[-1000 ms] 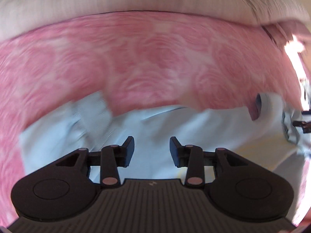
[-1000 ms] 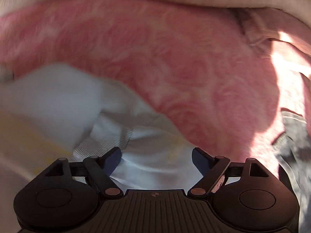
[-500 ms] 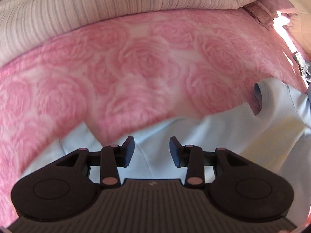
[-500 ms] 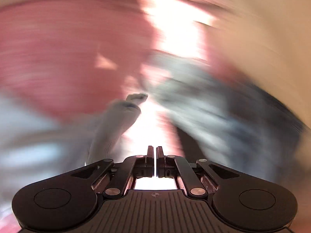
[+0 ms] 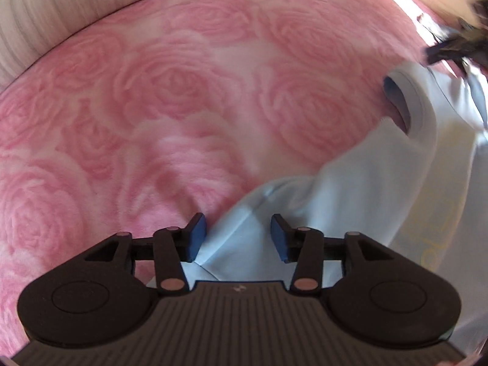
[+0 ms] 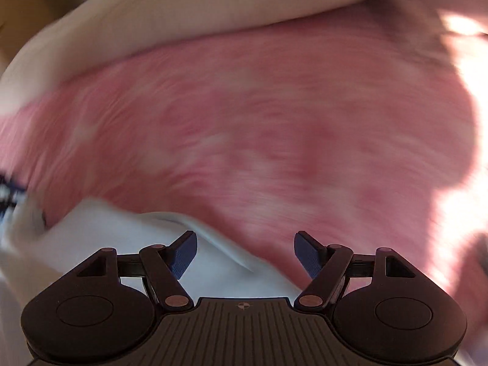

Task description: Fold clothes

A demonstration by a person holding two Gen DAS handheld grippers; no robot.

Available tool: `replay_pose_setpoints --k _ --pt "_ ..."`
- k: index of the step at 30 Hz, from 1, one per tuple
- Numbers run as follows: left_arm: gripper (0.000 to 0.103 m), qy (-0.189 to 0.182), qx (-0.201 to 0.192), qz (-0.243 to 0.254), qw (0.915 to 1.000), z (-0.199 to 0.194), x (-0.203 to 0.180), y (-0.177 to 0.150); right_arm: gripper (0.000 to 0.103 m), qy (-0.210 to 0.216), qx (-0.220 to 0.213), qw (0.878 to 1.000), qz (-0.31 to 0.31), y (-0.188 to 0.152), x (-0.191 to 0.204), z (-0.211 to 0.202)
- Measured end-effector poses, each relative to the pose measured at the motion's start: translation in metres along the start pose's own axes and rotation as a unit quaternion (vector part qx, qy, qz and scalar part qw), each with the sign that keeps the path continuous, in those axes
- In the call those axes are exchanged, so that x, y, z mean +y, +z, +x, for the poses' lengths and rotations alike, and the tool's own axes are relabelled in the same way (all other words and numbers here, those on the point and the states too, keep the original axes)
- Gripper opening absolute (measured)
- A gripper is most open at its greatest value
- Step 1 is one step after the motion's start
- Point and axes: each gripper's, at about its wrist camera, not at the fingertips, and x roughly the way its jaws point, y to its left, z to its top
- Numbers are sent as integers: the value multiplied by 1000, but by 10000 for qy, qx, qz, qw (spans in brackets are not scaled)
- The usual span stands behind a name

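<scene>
A pale blue shirt [image 5: 350, 189] lies on the pink rose-patterned blanket [image 5: 183, 106], its neck opening [image 5: 399, 103] toward the right and a faint yellow print on its front. My left gripper [image 5: 238, 231] is open just above the shirt's left edge, with a fold of cloth between the fingers but not pinched. In the blurred right wrist view my right gripper [image 6: 245, 251] is open over another edge of the shirt [image 6: 128, 241], nothing held. The other gripper shows as a dark blurred shape [image 5: 457, 45] at the upper right of the left wrist view.
A cream striped cover [image 5: 55, 9] borders the blanket at the far side. Bright sunlight [image 6: 463, 122] washes out the right of the right wrist view. A dark blurred item [image 6: 7, 192] sits at that view's left edge.
My right gripper was shut half a second ago and is open now, swung back over the shirt's edge. My left gripper stayed open and shifted left along the shirt.
</scene>
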Motion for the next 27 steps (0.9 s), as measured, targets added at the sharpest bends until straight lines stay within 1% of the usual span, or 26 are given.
replay_pose_setpoints --k 2,3,4,5,6,7,8,9,11,14,15,16,17,18,19,20,21,24,26,27 --pt "45 14 53 251 9997 1 -8 -5 74 37 239 9997 7 0 5 25" --pt "44 34 71 416 9991 1 -13 -6 75 -23 227 9997 27 -3 7 29" --pt "29 66 75 617 9980 1 -19 -8 72 -74 230 9997 4 -5 9 31" --pt "10 131 61 805 9966 -1 -24 -10 45 -110 258 9996 -85 -6 12 28" --pt "5 238 -21 847 9961 -5 -27 -12 23 -114 296 9994 -140 -8 14 24" --pt "5 364 -172 791 9961 -13 -28 -14 4 -67 287 9994 -152 -8 17 16" --pt "4 490 -323 734 9956 -21 -29 -16 4 -21 182 9997 -177 -7 21 2" --pt "5 692 -531 628 9942 -32 -30 -17 4 -39 12 9996 -296 -7 26 -13" --pt "5 1076 -1097 203 9879 -64 -24 -20 3 -175 -630 9955 -685 -8 36 -47" --pt "7 1500 -1849 -375 9705 -105 -14 -23 3 -349 -1617 9796 -1138 -7 49 -92" --pt "7 1646 -2018 -491 9643 -112 -11 -22 3 -494 -1866 9737 -1210 -4 53 -97" --pt "8 1847 -2111 -567 9582 -109 -9 -18 4 -651 -2086 9679 -1243 0 56 -97" --pt "16 2079 -2176 -643 9515 -103 -6 -13 4 -829 -2263 9628 -1219 4 58 -91" --pt "22 2298 -2091 -750 9475 -94 -1 -6 7 -1002 -2323 9604 -1164 9 60 -81" --pt "32 2502 -1850 -889 9462 -81 6 4 21 -1188 -2144 9640 -1030 17 61 -65" --pt "33 2599 -1693 -1018 9452 -74 10 7 32 -1401 -1868 9687 -844 26 61 -49" --pt "33 2587 -1626 -1140 9453 -74 11 2 34 -1526 -1691 9716 -641 32 59 -37" --pt "33 2548 -1422 -1502 9446 -73 14 -10 36 -1467 -1636 9756 50 30 52 -28" --pt "33 2520 -1284 -1742 9432 -72 16 -19 38 -1141 -1627 9792 418 15 48 -41" --pt "33 2444 -1211 -1883 9435 -75 14 -29 38 -973 -1595 9807 569 5 46 -49"
